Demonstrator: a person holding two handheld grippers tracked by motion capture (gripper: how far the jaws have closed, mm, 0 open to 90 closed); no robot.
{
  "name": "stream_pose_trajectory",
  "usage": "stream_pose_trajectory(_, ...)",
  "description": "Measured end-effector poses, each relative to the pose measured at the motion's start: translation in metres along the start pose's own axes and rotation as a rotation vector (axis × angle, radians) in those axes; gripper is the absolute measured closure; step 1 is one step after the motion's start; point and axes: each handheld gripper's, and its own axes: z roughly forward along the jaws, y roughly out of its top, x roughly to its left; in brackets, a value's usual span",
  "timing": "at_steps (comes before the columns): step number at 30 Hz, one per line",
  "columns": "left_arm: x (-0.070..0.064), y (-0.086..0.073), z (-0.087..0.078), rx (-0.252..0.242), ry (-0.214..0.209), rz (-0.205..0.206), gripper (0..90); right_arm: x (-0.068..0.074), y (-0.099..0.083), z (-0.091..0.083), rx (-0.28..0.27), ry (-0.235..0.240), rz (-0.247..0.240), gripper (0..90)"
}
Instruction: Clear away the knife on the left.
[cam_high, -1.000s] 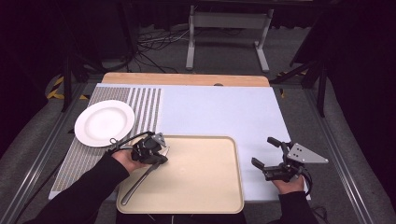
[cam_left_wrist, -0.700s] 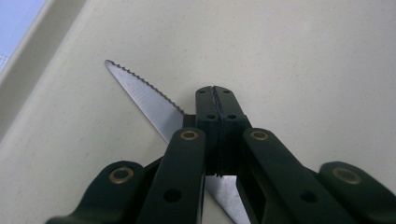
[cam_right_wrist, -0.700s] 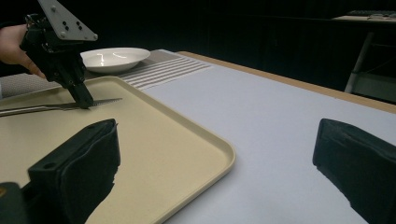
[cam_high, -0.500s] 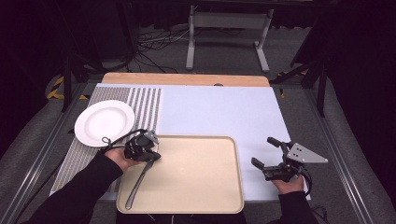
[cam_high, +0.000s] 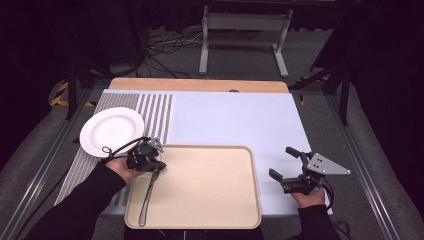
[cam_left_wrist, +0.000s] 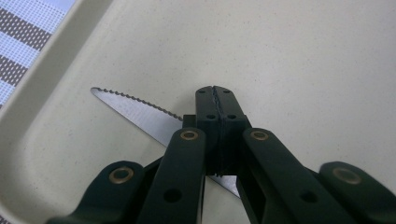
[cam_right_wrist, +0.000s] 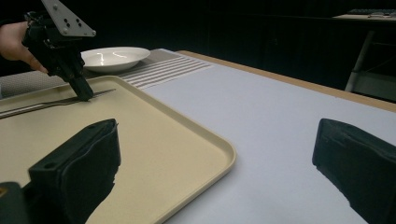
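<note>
A: In the tray?
B: One knife, lying flat near the left edge, handle toward the near rim, serrated blade pointing away. Nothing else on the beige surface

A: And the plate?
B: White, shallow, bare. Sitting on the striped mat just beyond the tray's far left corner, apart from the tray

A: Left gripper?
B: Down at the tray's upper left, jaws pressed together over the knife blade, tips meeting with no gap in the left gripper view. Clamped on the knife, as far as can be made out, with the blade passing under the jaws. From the right gripper view, same gripper standing tip-down on the blade, grey plate on top

A: Right gripper?
B: Spread wide, holding nothing. Resting over the white cover right of the tray, well apart from the knife

A: Any writing, labels?
B: None readable anywhere

A: Table and room?
B: White cover over most of the top, brown-striped mat at the left, a wooden strip along the far edge. Beyond, dark room, grey floor, loose cables and a metal stand
</note>
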Motion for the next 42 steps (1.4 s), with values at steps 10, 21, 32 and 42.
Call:
stream_pose_trajectory(10,0.003,-0.007,-0.004,0.002,0.005,-0.022,90.0,0.000,0.000,0.000,0.002,0.001,-0.001,1.6)
stream_pose_trajectory(21,0.005,-0.012,-0.006,0.001,0.018,-0.032,90.0,0.000,0.000,0.001,0.004,0.006,-0.004,1.6)
stream_pose_trajectory(32,0.006,-0.010,-0.019,-0.084,-0.041,-0.050,65.9,-0.001,0.001,0.003,0.003,0.008,-0.006,1.6)
stream_pose_trajectory(42,0.004,-0.012,-0.041,-0.213,-0.055,-0.025,26.8,0.000,0.001,0.004,0.004,0.007,-0.006,1.6)
